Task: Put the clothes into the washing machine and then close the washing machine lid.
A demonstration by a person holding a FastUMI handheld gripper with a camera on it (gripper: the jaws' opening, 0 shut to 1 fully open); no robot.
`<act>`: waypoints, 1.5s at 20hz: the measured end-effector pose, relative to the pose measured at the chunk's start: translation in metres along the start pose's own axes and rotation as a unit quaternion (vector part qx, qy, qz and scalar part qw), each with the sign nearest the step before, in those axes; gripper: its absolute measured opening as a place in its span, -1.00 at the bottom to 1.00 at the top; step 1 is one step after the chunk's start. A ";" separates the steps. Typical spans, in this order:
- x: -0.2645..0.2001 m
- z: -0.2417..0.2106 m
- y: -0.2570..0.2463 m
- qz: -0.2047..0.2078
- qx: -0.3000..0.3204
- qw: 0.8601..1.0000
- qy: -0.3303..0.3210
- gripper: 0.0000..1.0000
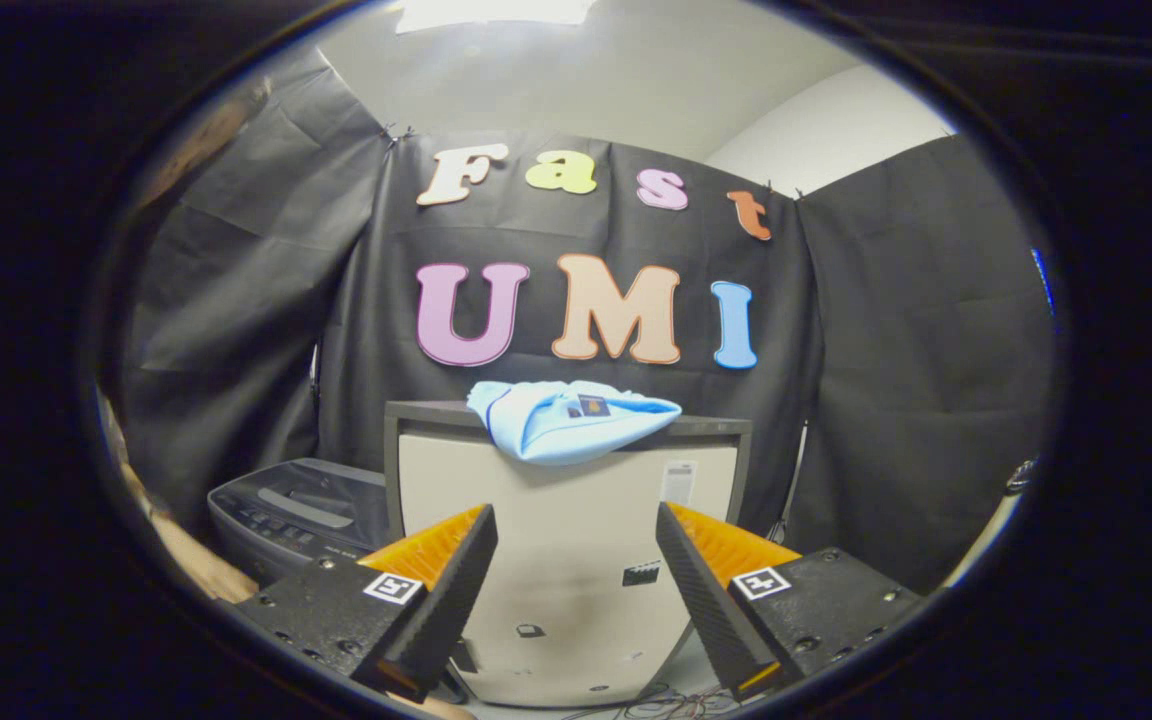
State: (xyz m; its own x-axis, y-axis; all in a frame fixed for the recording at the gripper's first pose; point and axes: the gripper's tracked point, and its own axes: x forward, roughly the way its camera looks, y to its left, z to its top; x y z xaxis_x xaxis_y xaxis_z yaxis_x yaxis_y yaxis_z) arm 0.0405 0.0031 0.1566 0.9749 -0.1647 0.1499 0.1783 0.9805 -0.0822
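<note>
Gripper (pixel 576 560) fingers spread, nothing held. Light blue garment (pixel 573 420) seen frame centre, above and beyond fingertips, draped on cabinet (pixel 556 520) top; long axis left-right. Washing machine (pixel 301 510), probably, lower left.

Bright ceiling light (pixel 491 12) glares overhead; booth dim, focus sharp, fisheye bending edges strongly.

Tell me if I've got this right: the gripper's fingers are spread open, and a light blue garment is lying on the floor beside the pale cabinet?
Not quite. The gripper view shows the garment draped on top of the pale cabinet, beyond the fingers, not on the floor. The gripper is indeed open, holding nothing.
</note>
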 end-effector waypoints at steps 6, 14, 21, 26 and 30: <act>0.044 0.043 -0.014 -0.026 0.023 0.999 0.000 0.93; 0.159 0.087 0.016 0.019 0.022 0.999 0.040 0.94; 0.247 0.038 0.014 0.002 0.022 0.991 0.131 0.95; 0.268 0.015 0.032 0.020 0.027 0.986 0.166 0.95; 0.271 -0.001 0.035 0.021 0.007 0.980 0.197 0.91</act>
State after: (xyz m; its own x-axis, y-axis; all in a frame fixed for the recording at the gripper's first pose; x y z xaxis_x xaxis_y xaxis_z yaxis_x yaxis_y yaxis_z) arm 0.3114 -0.0071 0.1935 0.9575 -0.1495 -0.2466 0.1375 0.9884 -0.0652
